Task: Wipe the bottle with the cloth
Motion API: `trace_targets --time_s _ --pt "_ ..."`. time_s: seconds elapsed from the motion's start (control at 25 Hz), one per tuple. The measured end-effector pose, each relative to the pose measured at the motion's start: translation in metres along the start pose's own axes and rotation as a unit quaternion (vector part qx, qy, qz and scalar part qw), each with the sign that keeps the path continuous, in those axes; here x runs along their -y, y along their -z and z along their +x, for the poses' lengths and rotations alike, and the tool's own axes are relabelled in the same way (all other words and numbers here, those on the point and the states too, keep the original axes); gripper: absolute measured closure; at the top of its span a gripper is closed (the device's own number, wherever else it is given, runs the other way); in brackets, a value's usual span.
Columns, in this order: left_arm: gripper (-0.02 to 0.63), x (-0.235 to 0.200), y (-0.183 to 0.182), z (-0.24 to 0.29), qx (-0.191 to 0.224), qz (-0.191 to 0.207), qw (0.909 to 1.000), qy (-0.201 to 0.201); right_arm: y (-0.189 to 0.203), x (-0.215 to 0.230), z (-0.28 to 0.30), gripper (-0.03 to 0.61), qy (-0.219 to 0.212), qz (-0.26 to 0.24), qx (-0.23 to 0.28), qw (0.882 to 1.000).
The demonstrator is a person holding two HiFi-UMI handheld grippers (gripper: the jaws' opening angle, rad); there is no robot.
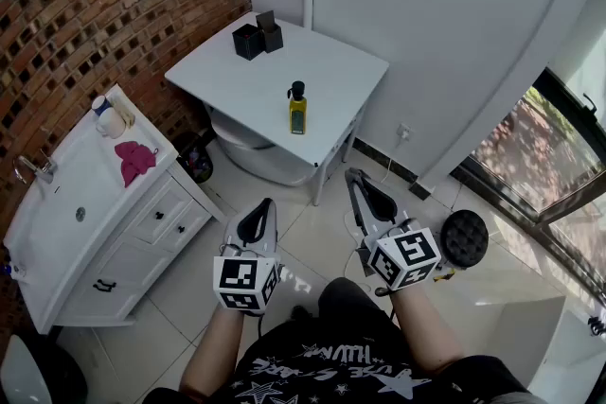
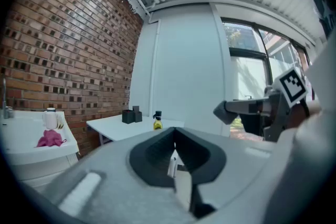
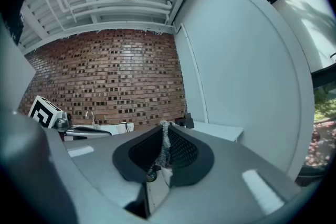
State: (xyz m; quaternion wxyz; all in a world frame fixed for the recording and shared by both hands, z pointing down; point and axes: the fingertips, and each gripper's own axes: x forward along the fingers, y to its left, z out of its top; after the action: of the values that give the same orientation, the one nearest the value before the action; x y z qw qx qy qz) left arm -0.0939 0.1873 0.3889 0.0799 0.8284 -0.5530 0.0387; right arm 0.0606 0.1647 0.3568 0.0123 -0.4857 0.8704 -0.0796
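A yellow bottle (image 1: 297, 108) with a black cap stands upright on the white table (image 1: 336, 76); in the left gripper view the bottle (image 2: 157, 122) is small and far ahead. A pink cloth (image 1: 134, 160) lies crumpled on the white sink counter (image 1: 66, 203), and shows at the far left as the cloth (image 2: 50, 138). My left gripper (image 1: 264, 205) and right gripper (image 1: 356, 177) hang side by side over the tiled floor, well short of the table. Both are shut with nothing between their jaws. The right gripper (image 3: 164, 126) points toward the brick wall.
Two black containers (image 1: 258, 39) stand at the table's far corner. A white tub (image 1: 248, 147) sits under the table. The sink counter carries a faucet (image 1: 36, 168) and a white jar (image 1: 110, 116), with drawers below. A black round object (image 1: 464, 237) lies on the floor near the window.
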Motion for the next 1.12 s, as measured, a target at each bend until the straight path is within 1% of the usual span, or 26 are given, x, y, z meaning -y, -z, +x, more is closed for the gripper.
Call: trace_targets --time_s 0.24,0.4,0.52,0.68,0.84,1.0,1.12 --pt "0.609 -0.015 0.006 0.034 -0.004 -0.003 1.0000 0.003 0.011 0.023 0.035 0.544 -0.001 0.007 -0.009 1.000" --pt "0.609 -0.034 0.008 0.072 -0.008 0.000 0.9999 -0.012 0.016 0.047 0.079 0.543 -0.011 0.019 -0.008 1.000" --pt "0.609 -0.049 0.005 0.100 -0.006 0.008 0.9996 -0.024 0.015 0.066 0.114 0.545 -0.027 0.016 -0.008 0.999" --pt "0.609 -0.077 -0.003 0.139 -0.011 0.013 0.9985 -0.052 0.010 0.091 0.168 0.544 -0.054 0.012 -0.015 0.998" --pt "0.609 -0.099 -0.008 0.172 -0.008 0.016 0.9963 -0.084 0.007 0.108 0.210 0.544 -0.092 0.011 -0.027 0.995" --pt "0.609 -0.116 -0.006 0.197 -0.016 0.008 0.9935 -0.113 0.007 0.111 0.240 0.545 -0.131 0.000 -0.034 0.991" --pt "0.609 -0.127 -0.007 0.208 -0.018 0.011 0.9920 -0.124 0.003 0.102 0.254 0.544 -0.166 -0.014 -0.032 0.986"
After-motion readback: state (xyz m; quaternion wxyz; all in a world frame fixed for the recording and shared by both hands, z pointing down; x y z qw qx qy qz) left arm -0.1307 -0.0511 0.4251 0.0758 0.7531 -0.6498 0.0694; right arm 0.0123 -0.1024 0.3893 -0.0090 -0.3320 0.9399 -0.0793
